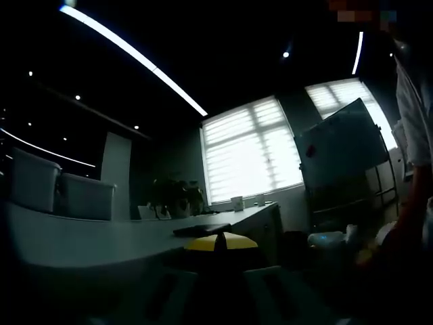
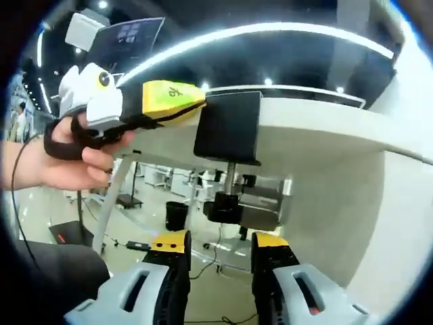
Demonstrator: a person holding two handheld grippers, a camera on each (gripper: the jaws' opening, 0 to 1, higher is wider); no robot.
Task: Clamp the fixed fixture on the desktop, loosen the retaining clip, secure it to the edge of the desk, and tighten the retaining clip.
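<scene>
Black fixture [image 2: 227,128] clamped on the counter [image 2: 325,128] edge, left gripper [image 2: 177,101] closed on its top plate from the left, right gripper [image 2: 220,254] just below its screw knob [image 2: 224,206], jaws apart, holding nothing.

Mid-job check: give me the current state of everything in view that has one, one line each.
Fixture: black, hooked over the desk edge, plate against the edge face.
Retaining clip: hangs under the desk on its screw; tightness unclear.
Left gripper: yellow jaws at the fixture's top; grip unclear.
Right gripper: open, below the clip, holding nothing.
Ceiling light strips: lit.
</scene>
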